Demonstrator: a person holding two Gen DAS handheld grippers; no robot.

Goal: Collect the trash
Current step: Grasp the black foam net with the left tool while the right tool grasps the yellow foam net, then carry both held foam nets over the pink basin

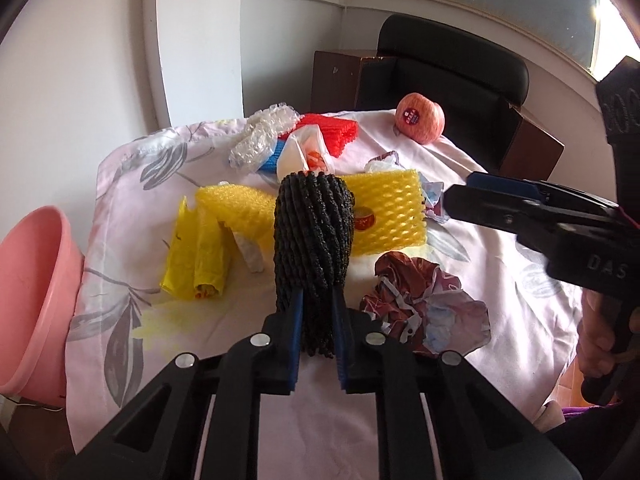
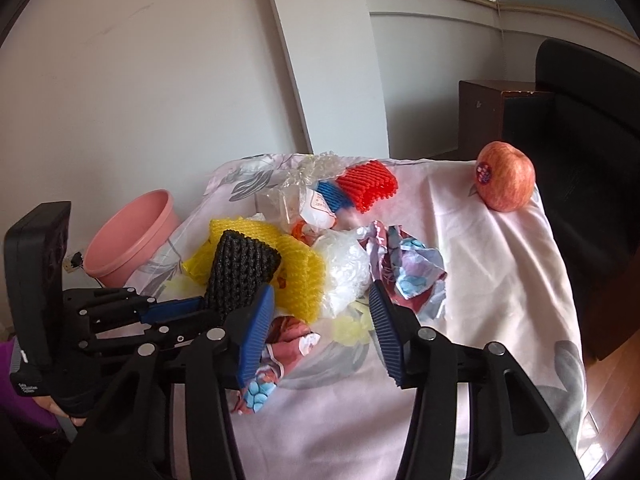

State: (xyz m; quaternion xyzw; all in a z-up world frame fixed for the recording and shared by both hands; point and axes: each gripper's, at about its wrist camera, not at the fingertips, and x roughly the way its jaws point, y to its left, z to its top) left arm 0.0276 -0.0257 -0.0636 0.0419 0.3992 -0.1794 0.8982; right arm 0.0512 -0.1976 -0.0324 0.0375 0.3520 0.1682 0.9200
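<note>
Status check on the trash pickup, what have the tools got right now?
Left tool shut on black foam net. Right tool open, nothing between its pads. Pink bin left of table, path unobstructed.

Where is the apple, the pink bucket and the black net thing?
apple (image 2: pixel 506 176): right wrist view, middle of its red skin.
pink bucket (image 1: pixel 28 300): left wrist view, on its outer wall.
black net (image 1: pixel 314 224): left wrist view, middle of the foam mesh above the fingers.
</note>
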